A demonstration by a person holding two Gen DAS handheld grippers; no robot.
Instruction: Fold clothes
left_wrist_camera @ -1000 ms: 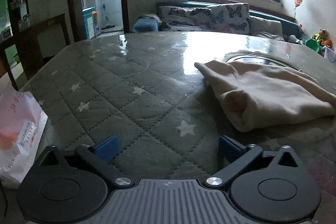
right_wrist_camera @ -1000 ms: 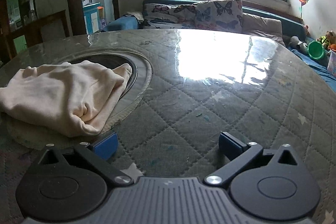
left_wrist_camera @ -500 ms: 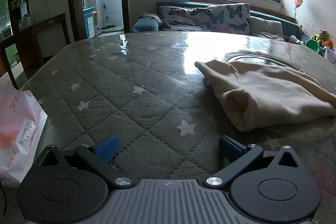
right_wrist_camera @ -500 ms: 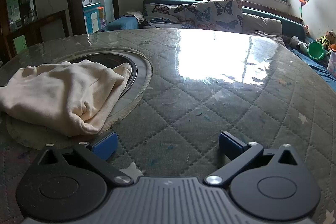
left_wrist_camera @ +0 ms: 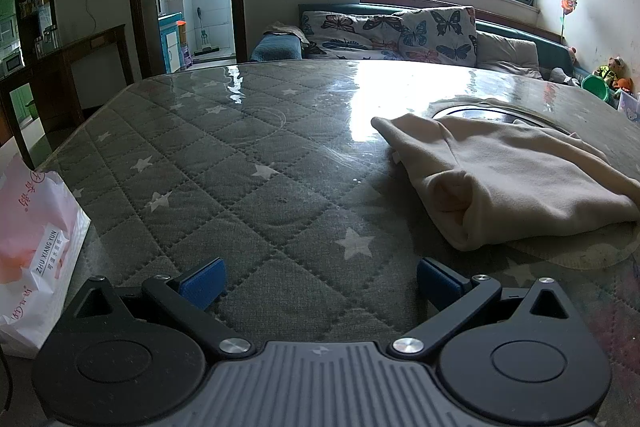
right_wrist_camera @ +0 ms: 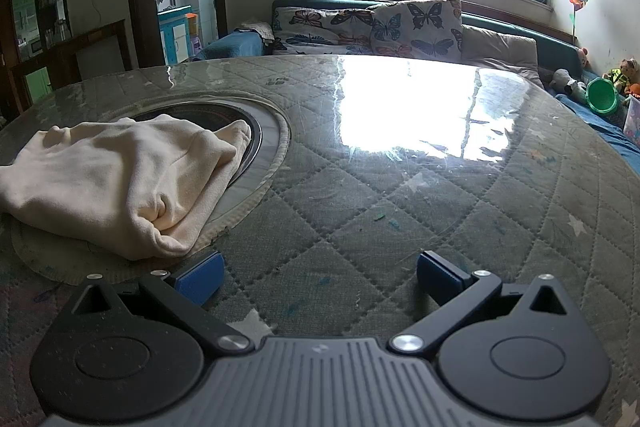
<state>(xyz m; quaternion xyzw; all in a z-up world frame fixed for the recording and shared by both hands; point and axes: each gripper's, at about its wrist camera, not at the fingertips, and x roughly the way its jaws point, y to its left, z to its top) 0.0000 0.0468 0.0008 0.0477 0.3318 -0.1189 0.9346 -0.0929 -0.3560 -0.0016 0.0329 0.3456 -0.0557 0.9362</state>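
A cream garment (left_wrist_camera: 516, 179) lies bunched and loosely folded on the quilted, glass-topped table (left_wrist_camera: 248, 163), partly over a round inset. In the left wrist view it sits to the right of and beyond my left gripper (left_wrist_camera: 320, 283), which is open and holds nothing. The right wrist view shows the same garment (right_wrist_camera: 120, 179) at the left, its near fold just beyond the left fingertip of my right gripper (right_wrist_camera: 320, 277). That gripper is open too, with bare table between its blue pads.
A white and pink paper bag (left_wrist_camera: 32, 251) stands at the table's near left edge. The round inset (right_wrist_camera: 256, 143) with a fabric ring lies under the garment. A sofa with butterfly cushions (right_wrist_camera: 376, 27) stands beyond the table. Toys and a green bucket (right_wrist_camera: 602, 101) are at the far right.
Both cameras have tilted or risen slightly, so the table and garment sit a little lower in view. The garment has not moved and both grippers stay open.
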